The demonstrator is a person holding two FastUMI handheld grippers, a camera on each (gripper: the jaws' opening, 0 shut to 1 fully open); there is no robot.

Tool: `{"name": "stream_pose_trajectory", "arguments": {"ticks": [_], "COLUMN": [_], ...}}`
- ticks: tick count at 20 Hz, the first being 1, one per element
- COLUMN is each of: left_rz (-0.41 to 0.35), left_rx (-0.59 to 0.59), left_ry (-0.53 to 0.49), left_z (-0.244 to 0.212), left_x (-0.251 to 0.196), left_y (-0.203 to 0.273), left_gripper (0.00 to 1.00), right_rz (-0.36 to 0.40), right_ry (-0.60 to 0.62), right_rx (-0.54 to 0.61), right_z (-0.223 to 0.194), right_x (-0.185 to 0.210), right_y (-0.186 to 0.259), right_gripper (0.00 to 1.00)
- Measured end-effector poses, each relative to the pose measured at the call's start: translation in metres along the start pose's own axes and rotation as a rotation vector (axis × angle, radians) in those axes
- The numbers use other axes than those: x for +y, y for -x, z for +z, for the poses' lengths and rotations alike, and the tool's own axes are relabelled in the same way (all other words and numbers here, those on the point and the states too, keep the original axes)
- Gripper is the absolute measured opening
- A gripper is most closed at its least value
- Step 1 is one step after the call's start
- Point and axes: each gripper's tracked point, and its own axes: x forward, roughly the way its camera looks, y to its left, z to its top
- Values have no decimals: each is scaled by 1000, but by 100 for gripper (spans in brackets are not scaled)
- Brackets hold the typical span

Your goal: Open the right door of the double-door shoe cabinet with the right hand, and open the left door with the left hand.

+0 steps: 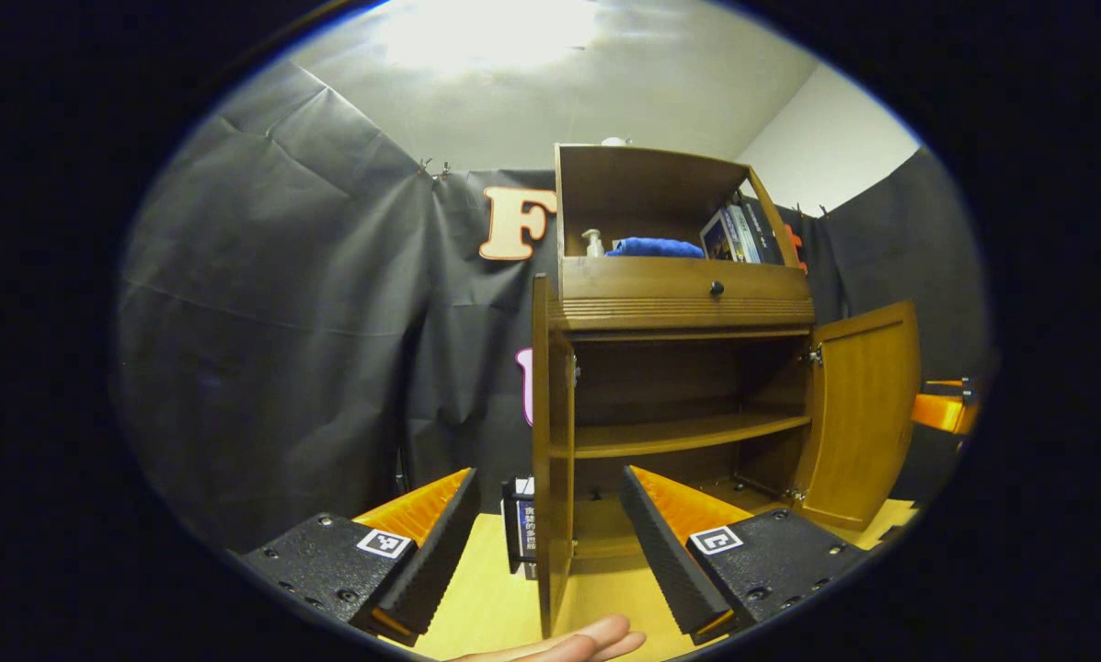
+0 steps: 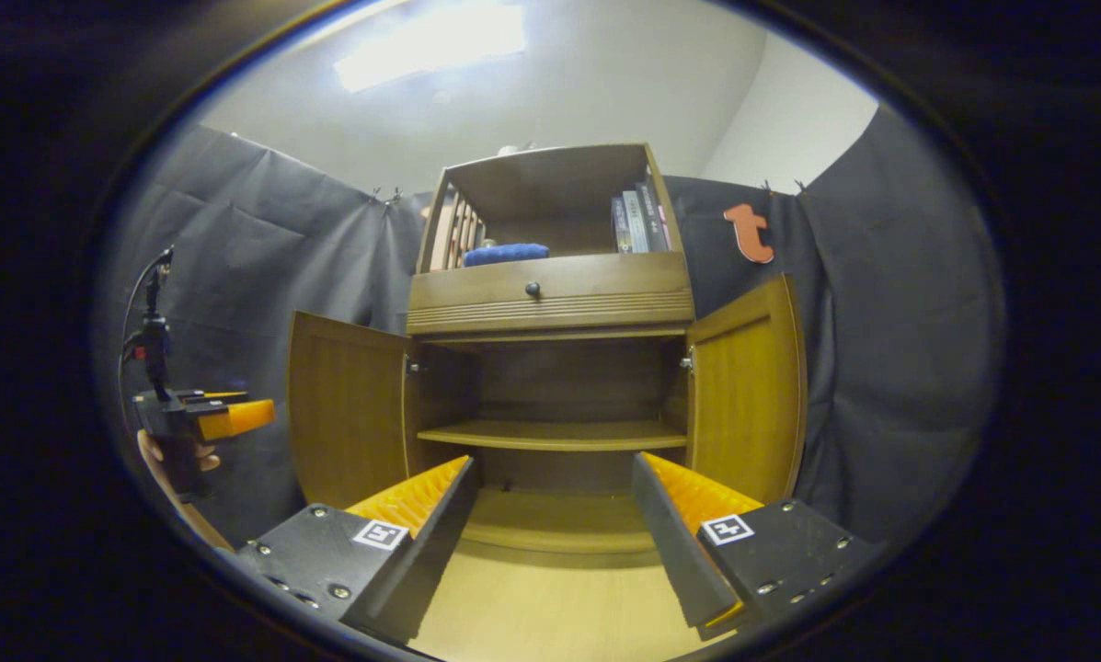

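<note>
The wooden shoe cabinet (image 2: 550, 308) stands with both doors swung out. In the right gripper view the left door (image 2: 348, 414) and the right door (image 2: 748, 395) flank a bare inner shelf (image 2: 550, 434). My right gripper (image 2: 552, 460) is open in front of the cabinet's middle, holding nothing. In the left gripper view the left door (image 1: 552, 441) shows edge-on between the fingers of my open left gripper (image 1: 547, 471), which do not press on it. The right door (image 1: 867, 414) hangs open farther right. The left gripper (image 2: 210, 418) also appears at the far left, held by a hand (image 2: 159, 455).
A drawer with a dark knob (image 2: 533, 289) sits above the doors. The top shelf holds a blue cloth (image 2: 504, 254), books (image 2: 637, 221) and a small bottle (image 1: 592, 243). A dark box (image 1: 518, 524) stands on the pale wooden floor (image 2: 550, 607) behind the left door. Fingertips (image 1: 578, 644) show at the bottom.
</note>
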Motion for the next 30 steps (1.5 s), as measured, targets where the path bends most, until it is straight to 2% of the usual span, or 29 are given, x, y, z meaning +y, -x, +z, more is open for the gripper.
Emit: {"name": "stream_pose_trajectory", "arguments": {"ticks": [5, 6, 9, 10, 11, 12, 16, 18, 19, 20, 22, 23, 25, 27, 29, 30], "left_rz": [-21, -24, -43, -43, -50, -59, -56, -82, -95, -106, -90, -74, -66, -64, -59, -52], "left_rx": [-51, -61, -77, -81, -76, -77, -52, -32, -25, -15, 6, 12, 29, 77, 63, 65], "left_ry": [42, 39, 37, 53, 63, 71, 121, 130, 126, 116, 103, 99, 93, 77, 38, 22], "left_z": [20, 23, 28, 29, 26, 25, 12, 1, -4, -9, -21, -26, -43, -61, -60, -66], "left_x": [-40, -47, -62, -66, -73, -80, -103, -122, -130, -138, -143, -143, -145, -145, -143, -146], "left_y": [-5, -7, -21, -26, -32, -39, -70, -81, -90, -97, -112, -121, -137, -151, -172, -174], "left_gripper": [94, 94, 93, 93, 93, 93, 93, 92, 95, 92, 92, 95, 92, 95, 92, 96], "right_rz": [-8, -8, -25, -36, -46, -52, -76, -74, -76, -88, -97, -96, -124, -129, -132, -138], "right_ry": [-20, -18, 0, 8, 15, 21, 20, 34, 44, 55, 66, 67, 60, 55, 41, 42], "right_rx": [-27, -27, -32, -34, -42, -47, -37, -41, -45, -45, -46, -49, -62, -65, -89, -97], "right_z": [16, 19, 27, 26, 27, 28, 23, 21, 20, 18, 14, 12, 10, 8, 9, 8], "right_x": [-3, -4, -11, -15, -19, -21, -23, -20, -19, -22, -22, -20, -26, -26, -26, -27], "right_y": [-1, -4, -16, -17, -19, -23, -52, -64, -70, -76, -87, -93, -105, -117, -125, -129], "right_gripper": [100, 96, 96, 100, 96, 100, 96, 100, 100, 97, 100, 97, 100, 100, 100, 100]}}
